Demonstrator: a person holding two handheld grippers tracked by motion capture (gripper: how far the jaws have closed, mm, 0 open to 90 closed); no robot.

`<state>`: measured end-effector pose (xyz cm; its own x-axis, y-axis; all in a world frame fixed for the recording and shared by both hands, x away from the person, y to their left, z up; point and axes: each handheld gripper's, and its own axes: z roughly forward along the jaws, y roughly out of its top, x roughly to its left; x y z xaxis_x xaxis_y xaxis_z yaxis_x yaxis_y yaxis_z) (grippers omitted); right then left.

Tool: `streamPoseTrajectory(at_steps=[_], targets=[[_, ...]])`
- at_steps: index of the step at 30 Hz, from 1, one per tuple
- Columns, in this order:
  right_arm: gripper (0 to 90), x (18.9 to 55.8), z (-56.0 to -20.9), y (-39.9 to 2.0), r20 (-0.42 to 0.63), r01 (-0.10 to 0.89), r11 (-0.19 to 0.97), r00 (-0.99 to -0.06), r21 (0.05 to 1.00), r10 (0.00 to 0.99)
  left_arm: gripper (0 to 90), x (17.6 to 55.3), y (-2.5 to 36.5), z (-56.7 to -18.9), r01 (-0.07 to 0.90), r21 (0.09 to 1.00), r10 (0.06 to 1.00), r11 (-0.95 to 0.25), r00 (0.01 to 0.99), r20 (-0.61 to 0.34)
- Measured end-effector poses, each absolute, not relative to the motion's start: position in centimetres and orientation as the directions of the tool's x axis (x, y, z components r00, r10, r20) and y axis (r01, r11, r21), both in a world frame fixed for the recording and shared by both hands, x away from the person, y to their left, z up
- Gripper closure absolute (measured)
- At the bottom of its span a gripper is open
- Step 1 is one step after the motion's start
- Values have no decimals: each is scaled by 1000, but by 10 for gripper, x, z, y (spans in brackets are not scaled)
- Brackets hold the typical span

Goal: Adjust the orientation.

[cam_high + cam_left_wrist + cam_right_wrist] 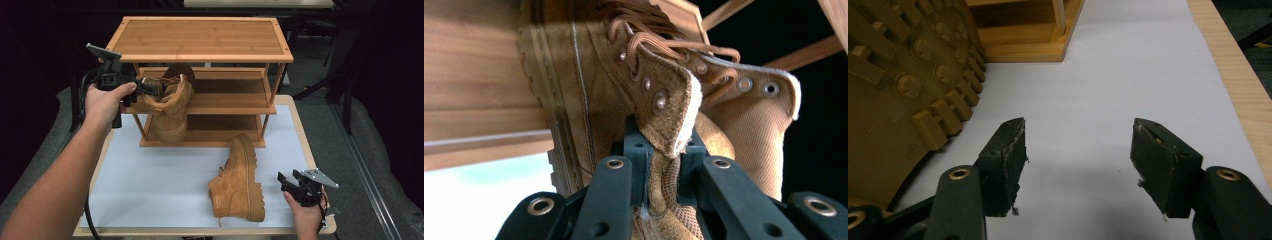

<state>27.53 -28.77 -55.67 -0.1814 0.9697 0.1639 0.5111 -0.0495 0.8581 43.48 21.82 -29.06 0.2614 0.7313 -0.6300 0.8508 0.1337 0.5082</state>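
At rack front, left fingers pinching boot by its collar flap, toe hanging down. Right fingers spread, idle beside boot 2 on bench. Risk: soft flap slipping, or sole snagging shelf edge.

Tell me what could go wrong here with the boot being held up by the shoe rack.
1. The left tongs pinch only the soft collar edge of the held boot, so it might slip or swing.
2. That boot hangs close to the rack, so its sole could catch a shelf edge on the way in.
3. The second boot lies on its side just beside the open right tongs; a careless reach could push it toward the table edge.
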Motion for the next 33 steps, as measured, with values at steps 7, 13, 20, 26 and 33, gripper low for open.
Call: streamPoseTrajectory(at_steps=[7,13,20,26,33], targets=[[387,276,-557,-287,164,511,-48,-184,858,969,803,437,214,-294,829,539,761,150,252,-598],[387,275,-556,-287,164,511,-48,-184,858,969,734,436,214,-298,813,561,760,156,263,-594],[387,276,-557,-285,162,513,-43,-191,857,968,631,433,215,-296,805,570,742,162,282,-608],[387,275,-555,-285,151,515,-31,-193,857,970,552,420,223,-288,784,599,732,163,311,-606],[389,275,-551,-281,133,522,-1,-216,853,967,588,391,252,-270,740,665,759,104,373,-534]])
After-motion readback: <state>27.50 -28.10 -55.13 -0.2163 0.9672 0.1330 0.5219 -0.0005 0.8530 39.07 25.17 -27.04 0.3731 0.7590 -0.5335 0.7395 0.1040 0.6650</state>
